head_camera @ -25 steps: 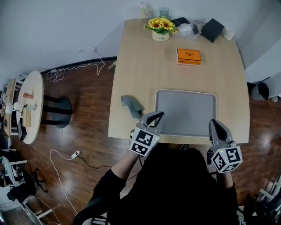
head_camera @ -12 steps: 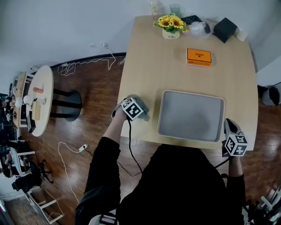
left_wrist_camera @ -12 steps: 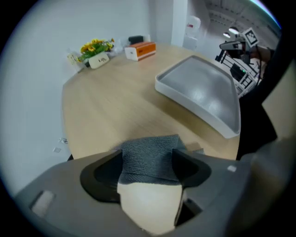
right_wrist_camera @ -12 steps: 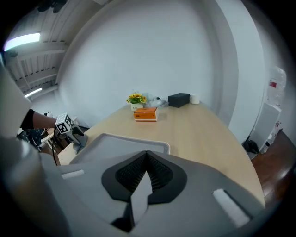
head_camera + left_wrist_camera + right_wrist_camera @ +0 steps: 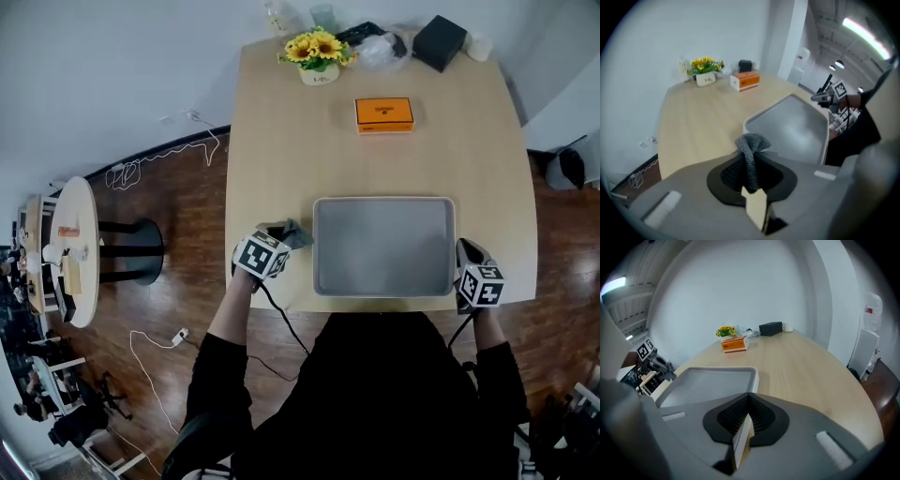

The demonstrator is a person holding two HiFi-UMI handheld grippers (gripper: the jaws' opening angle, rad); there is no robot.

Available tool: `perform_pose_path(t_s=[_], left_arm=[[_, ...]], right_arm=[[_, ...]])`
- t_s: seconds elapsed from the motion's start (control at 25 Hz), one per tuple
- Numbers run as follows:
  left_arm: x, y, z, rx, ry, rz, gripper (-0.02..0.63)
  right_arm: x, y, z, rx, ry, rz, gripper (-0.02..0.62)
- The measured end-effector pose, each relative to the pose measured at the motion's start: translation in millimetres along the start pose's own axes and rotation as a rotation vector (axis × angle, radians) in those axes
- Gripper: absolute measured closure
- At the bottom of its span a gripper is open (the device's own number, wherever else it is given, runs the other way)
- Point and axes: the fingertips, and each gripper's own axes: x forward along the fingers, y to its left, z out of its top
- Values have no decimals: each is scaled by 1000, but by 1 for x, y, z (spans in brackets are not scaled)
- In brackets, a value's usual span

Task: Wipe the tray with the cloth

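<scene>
The grey tray lies near the table's front edge. Just left of its near-left corner is the grey cloth. My left gripper points steeply down onto it. Its jaws have just been closing and are shut on a bunched fold of the cloth, which sticks up between the pads of the left gripper. The tray lies just beyond. My right gripper sits at the tray's right front corner. In the right gripper view the right gripper is shut on nothing, beside the tray.
An orange box lies behind the tray. A pot of yellow flowers, a black box and a plastic bag stand along the far edge. A round side table and cables are on the floor at left.
My left gripper went from the table's front edge to the cloth, came down and closed on it. The right gripper sank to the tray's right front corner.
</scene>
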Motion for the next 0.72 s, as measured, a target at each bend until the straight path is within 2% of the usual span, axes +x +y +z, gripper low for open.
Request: perform_pose_path(t_s=[0.08, 0.2, 0.4, 0.48, 0.56, 0.6, 0.68, 0.72], left_arm=[[1, -23, 31, 30, -70, -1, 594], [27, -29, 51, 93, -57, 65, 592], [57, -4, 50, -44, -14, 149, 592], [61, 0, 50, -40, -6, 175, 592], [63, 2, 52, -33, -1, 190, 591], [65, 2, 53, -29, 2, 194, 591], [67, 6, 53, -33, 16, 208, 589], [69, 7, 55, -35, 15, 214, 589]], right_arm=[[8, 2, -10, -10, 22, -5, 595], [10, 1, -18, -10, 15, -32, 595], [9, 3, -18, 38, -19, -26, 594], [7, 3, -18, 65, -23, -12, 578], [5, 4, -20, 88, -13, 13, 496], [4, 6, -23, 93, 4, 24, 476], [5, 9, -37, 76, 76, 25, 485], [6, 9, -45, 61, 110, 19, 515]])
